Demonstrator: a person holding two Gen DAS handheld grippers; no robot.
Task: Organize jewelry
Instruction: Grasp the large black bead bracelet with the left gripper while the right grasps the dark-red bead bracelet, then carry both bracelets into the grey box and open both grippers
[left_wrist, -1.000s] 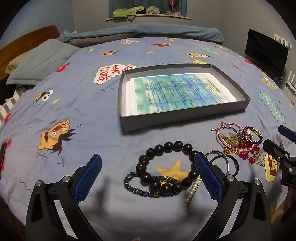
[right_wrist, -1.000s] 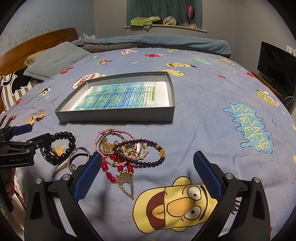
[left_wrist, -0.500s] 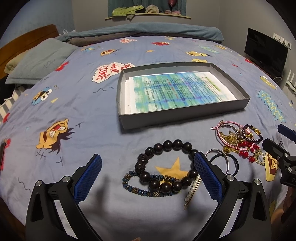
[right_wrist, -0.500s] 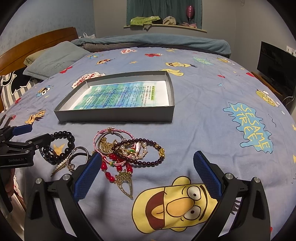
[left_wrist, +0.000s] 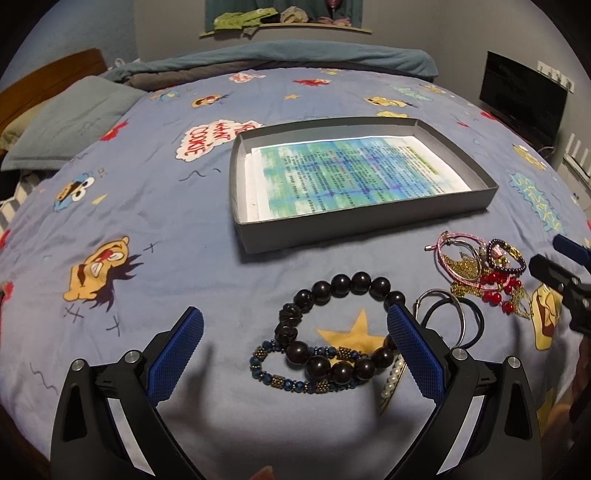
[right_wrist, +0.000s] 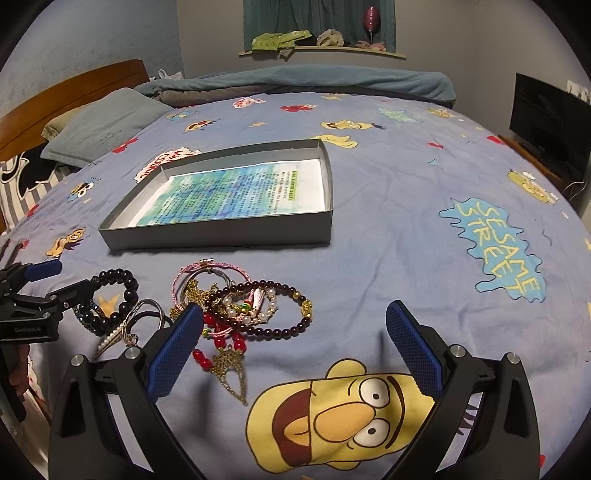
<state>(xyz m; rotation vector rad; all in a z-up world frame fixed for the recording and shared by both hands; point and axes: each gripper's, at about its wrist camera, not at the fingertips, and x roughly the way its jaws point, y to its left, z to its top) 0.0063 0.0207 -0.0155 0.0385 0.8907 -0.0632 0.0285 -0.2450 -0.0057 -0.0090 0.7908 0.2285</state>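
Dark wooden bead bracelet (left_wrist: 343, 328): dead ahead between spread left gripper (left_wrist: 294, 349) pads, near bedspread (left_wrist: 155, 206) front edge; right gripper (right_wrist: 294, 349) spread, empty, farther off

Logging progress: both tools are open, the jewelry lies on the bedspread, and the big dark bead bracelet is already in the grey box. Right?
Not quite. The left wrist view shows the dark bead bracelet lying on the bedspread, in front of the grey box, which holds only printed paper. The rest stands.
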